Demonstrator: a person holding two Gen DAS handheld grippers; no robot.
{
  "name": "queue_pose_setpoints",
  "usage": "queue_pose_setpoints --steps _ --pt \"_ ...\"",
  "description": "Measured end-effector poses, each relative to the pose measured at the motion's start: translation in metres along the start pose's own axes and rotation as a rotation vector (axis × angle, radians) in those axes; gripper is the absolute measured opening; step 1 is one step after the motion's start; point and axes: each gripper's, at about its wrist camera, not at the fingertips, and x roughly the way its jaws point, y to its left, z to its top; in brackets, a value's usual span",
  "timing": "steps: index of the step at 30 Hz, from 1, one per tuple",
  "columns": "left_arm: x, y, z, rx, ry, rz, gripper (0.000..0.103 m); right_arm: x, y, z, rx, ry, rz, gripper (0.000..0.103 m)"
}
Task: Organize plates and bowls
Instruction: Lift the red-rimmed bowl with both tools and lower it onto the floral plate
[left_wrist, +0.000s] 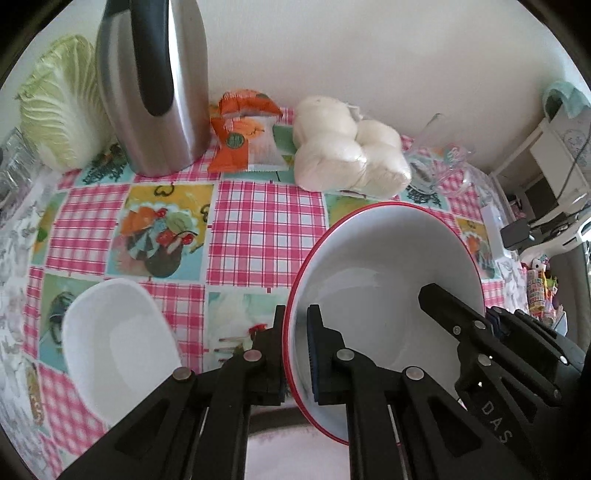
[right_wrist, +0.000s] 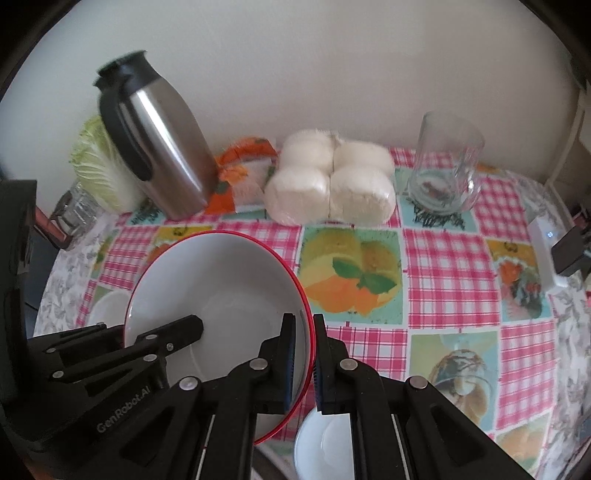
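Note:
A large white bowl with a red rim (left_wrist: 388, 258) is held above the checked tablecloth by both grippers; it also shows in the right wrist view (right_wrist: 221, 280). My left gripper (left_wrist: 297, 354) is shut on its left rim, one finger inside and one outside. My right gripper (right_wrist: 304, 365) is shut on its right rim in the same way. A white oval dish (left_wrist: 114, 339) lies on the table to the left of the left gripper. A small white bowl (right_wrist: 325, 443) sits below the right gripper.
Along the wall stand a steel thermos jug (left_wrist: 155, 85), a cabbage (left_wrist: 59, 99), an orange snack packet (left_wrist: 247, 136), a bag of white buns (left_wrist: 347, 151) and a glass mug (right_wrist: 443, 170). The table edge runs on the right (right_wrist: 569, 314).

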Motion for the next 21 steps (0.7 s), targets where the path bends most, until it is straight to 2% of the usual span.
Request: queue_pose_setpoints --steps 11,16,21 --pt "-0.053 -0.009 -0.035 -0.004 -0.048 -0.005 0.010 -0.063 0.017 -0.021 -0.019 -0.031 -0.001 0.009" --pt "-0.062 -0.009 -0.059 -0.013 -0.047 -0.001 0.010 -0.075 0.024 -0.041 -0.031 -0.015 -0.004 0.009" --pt "-0.066 0.000 -0.086 -0.058 -0.044 -0.046 0.010 -0.088 0.031 -0.063 -0.038 -0.012 0.011 0.009"
